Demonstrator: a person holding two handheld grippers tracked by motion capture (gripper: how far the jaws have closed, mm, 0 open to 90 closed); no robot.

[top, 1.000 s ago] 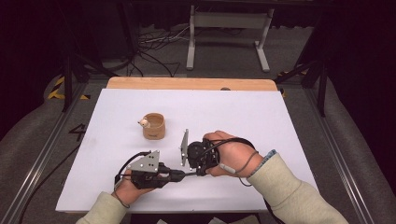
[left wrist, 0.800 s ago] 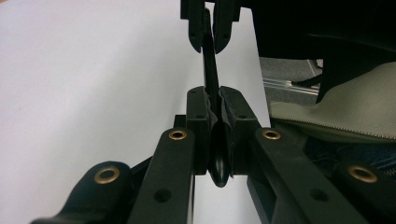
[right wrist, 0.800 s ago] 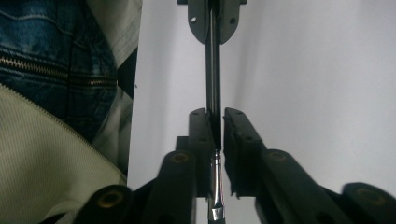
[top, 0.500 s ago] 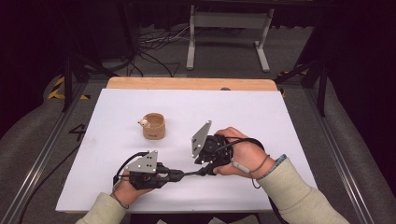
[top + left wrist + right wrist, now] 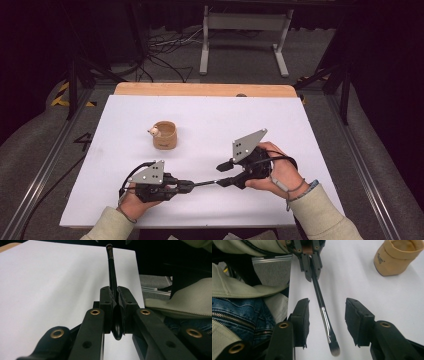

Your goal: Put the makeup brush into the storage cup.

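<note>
left tongs (image 5: 187,186): clamped tight on the handle end of a brush (image 5: 322,307), held level just above the table (image 5: 280,115).
right tongs (image 5: 223,174): partly open, jaws having just been opening; the brush's metal collar and tip lie between the pads, touching neither.
brush: thin, black handle, silver collar, small grey-tipped bristle head; it spans the gap between the two hands, at the near middle of the table.
cup (image 5: 164,135): tan, upright, well apart from the brush toward the far left; a small pale thing sits at its rim, too small to name.
step in hand: a judgement — the brush looks to be passing into the left tongs alone, probably bound for the cup.
doing it well: keep the left grip firm and steady; draw the right tongs straight off along the brush line so neither pad knocks the tip; carry the brush level, then tip it over the cup's mouth.
risk: a long thin handle held by one end can pivot.
count: one brush, one cup, two tongs, one table.
</note>
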